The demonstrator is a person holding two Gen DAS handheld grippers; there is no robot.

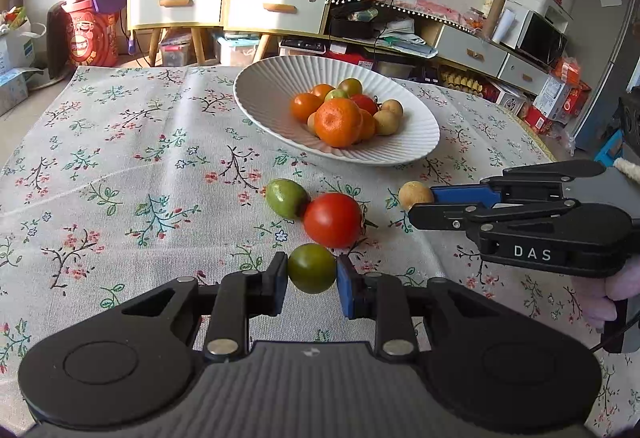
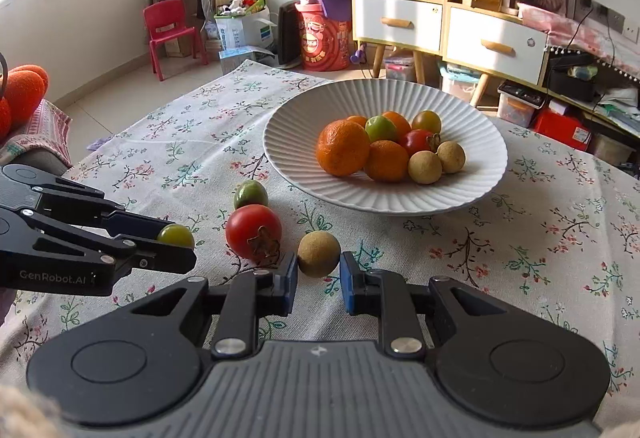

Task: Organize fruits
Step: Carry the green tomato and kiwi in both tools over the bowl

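Observation:
My left gripper (image 1: 312,274) is shut on a dark green tomato (image 1: 312,268), also seen in the right wrist view (image 2: 176,236). Just beyond it on the cloth lie a red tomato (image 1: 333,220) and a light green fruit (image 1: 287,198). My right gripper (image 2: 319,270) stands around a tan longan (image 2: 319,253); its pads sit beside the fruit with small gaps. The longan also shows in the left wrist view (image 1: 415,194). The white ribbed plate (image 2: 288,126) holds oranges, tomatoes and longans.
The table carries a floral cloth (image 1: 120,166). Behind the table stand shelves with drawers (image 1: 224,4) and low cabinets (image 1: 480,50). A red child's chair (image 2: 170,32) stands on the floor at left.

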